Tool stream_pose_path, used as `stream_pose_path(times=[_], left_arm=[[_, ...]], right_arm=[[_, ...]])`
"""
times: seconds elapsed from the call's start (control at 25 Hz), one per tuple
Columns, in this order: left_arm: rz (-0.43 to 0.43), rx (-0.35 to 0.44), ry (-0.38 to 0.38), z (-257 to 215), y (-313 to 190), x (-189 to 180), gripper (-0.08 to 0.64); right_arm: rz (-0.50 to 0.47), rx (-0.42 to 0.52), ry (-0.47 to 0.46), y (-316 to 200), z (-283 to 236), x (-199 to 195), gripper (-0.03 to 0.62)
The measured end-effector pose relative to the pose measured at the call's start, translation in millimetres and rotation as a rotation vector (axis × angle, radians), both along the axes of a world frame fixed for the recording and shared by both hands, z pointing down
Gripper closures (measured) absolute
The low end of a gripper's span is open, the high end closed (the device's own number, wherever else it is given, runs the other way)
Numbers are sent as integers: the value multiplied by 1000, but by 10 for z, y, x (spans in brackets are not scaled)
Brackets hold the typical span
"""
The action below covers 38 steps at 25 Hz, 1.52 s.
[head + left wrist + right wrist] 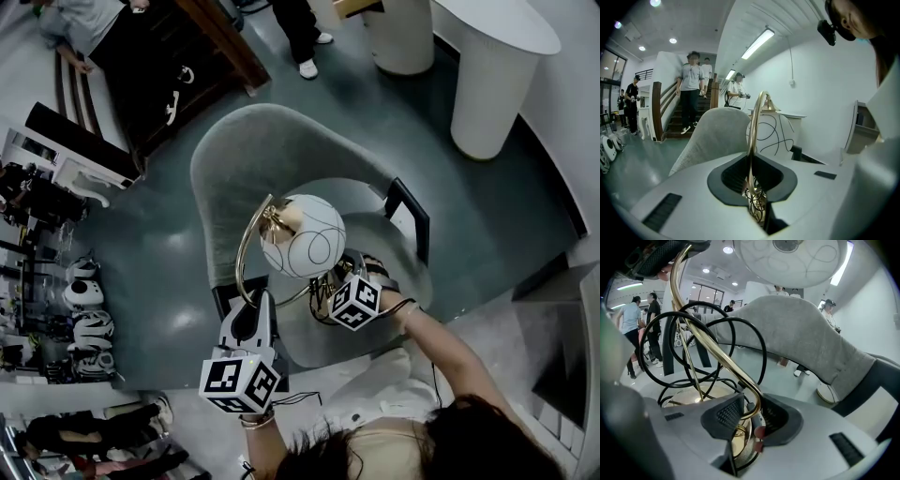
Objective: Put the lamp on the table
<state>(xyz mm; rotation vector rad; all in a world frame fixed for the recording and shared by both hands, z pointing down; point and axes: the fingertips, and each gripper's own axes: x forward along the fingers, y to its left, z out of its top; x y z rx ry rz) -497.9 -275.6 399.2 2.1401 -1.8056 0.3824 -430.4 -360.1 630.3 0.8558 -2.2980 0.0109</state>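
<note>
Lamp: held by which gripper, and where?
Both hold the lamp: left gripper on the gold stem partway up, right gripper on its bottom bend by the base.

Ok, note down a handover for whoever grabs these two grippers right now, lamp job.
Left gripper: shut on the brass stem of the lamp, partway up.
Right gripper: shut on the same stem, low near the base.
Lamp: over the grey armchair; whether it rests on it is unclear.
Done: both grips set.
Left: carry it to a table, perhaps the round white table beyond the chair, and set it down.
</note>
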Motion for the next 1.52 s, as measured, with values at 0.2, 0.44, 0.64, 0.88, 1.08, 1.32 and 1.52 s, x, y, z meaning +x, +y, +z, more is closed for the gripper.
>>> stream_pose_path(times=[0.2,0.44,0.64,0.88,1.08,1.32,1.52], left_arm=[[28,3,6,5,-30,11,526],[46,6,39,0,-11,17,529],[57,11,40,-26,-12,25,531],[64,12,43,-42,16,60,531],[80,17,40,-98,50,86,531],[89,21,41,-108,66,114,531],[95,22,49,-150,86,143,531]], right_arm=[[12,9,6,-54,31,-14,486],[16,-23,-32,-50,29,-14,511],[51,-65,-98,-95,-20,-10,534],[77,-110,-131,-116,-48,13,543],[88,-131,-137,-111,-103,0,546],[92,-141,-134,-111,-110,10,548],[92,-152,-134,-75,-139,29,548]])
